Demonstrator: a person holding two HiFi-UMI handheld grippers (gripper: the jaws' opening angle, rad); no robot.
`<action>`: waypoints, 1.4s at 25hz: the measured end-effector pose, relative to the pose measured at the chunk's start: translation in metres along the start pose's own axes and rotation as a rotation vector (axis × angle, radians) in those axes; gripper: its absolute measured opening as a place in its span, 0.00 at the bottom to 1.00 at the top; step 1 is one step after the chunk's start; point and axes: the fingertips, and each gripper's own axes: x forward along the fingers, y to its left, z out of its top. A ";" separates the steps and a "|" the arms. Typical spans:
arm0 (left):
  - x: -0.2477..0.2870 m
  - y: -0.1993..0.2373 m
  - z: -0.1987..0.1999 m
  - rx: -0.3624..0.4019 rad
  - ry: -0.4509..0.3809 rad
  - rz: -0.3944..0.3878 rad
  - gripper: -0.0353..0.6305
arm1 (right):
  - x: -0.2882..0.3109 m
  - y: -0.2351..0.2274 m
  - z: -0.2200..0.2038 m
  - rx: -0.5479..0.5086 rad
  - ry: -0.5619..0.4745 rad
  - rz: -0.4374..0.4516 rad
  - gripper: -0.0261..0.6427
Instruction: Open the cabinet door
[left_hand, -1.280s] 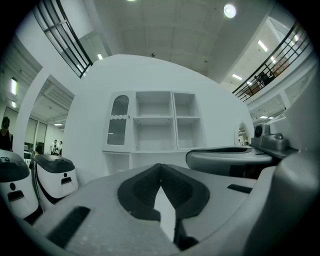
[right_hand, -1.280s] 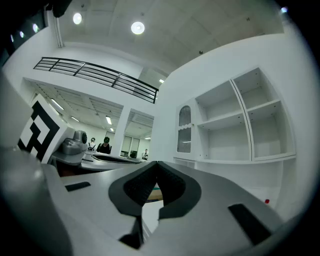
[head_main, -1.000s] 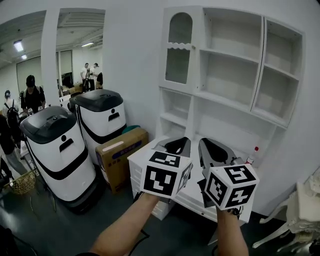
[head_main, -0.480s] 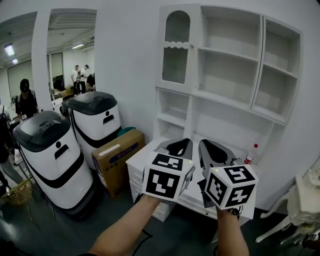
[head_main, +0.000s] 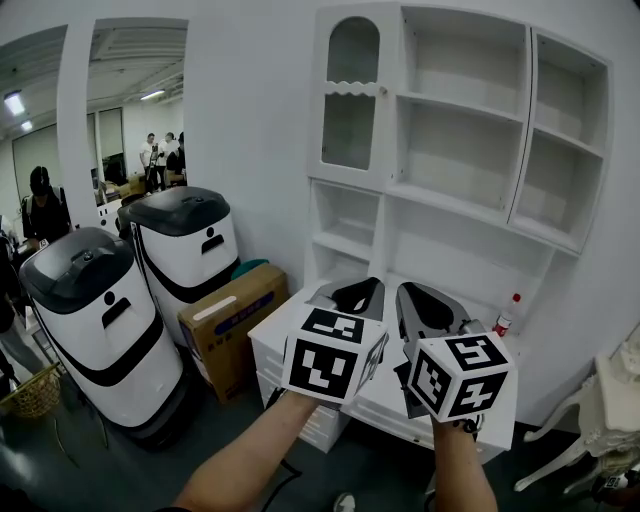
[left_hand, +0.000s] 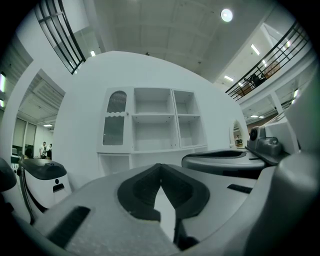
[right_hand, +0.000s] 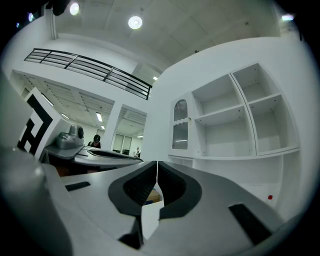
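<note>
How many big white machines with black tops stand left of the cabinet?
2: the near machine at far left, the far machine behind it, beside the cardboard box.

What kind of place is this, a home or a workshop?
Probably a test hall or lab, not a home. The white cabinet stands against a bare wall like a prop, two white-and-black machines and a cardboard box sit beside it, and people stand in an open hall behind.

cabinet (head_main: 455, 215): all white, door (head_main: 352, 100) frame too
left gripper (left_hand: 160, 167): grey shell, black pads
right gripper (right_hand: 156, 164): same grey and black
marker cubes (head_main: 330, 352): black-and-white squares
machines (head_main: 95, 300) left of cabinet: white, black lids
box (head_main: 228, 322) beside cabinet: plain brown cardboard
</note>
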 end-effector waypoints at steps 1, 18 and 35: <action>0.005 0.003 0.000 0.000 -0.002 0.002 0.07 | 0.005 -0.003 -0.001 -0.001 -0.001 0.005 0.07; 0.131 0.047 0.002 0.019 -0.003 0.058 0.07 | 0.109 -0.094 -0.011 0.010 -0.035 0.064 0.07; 0.230 0.076 0.002 0.007 0.012 0.106 0.07 | 0.179 -0.167 -0.019 -0.003 -0.033 0.118 0.07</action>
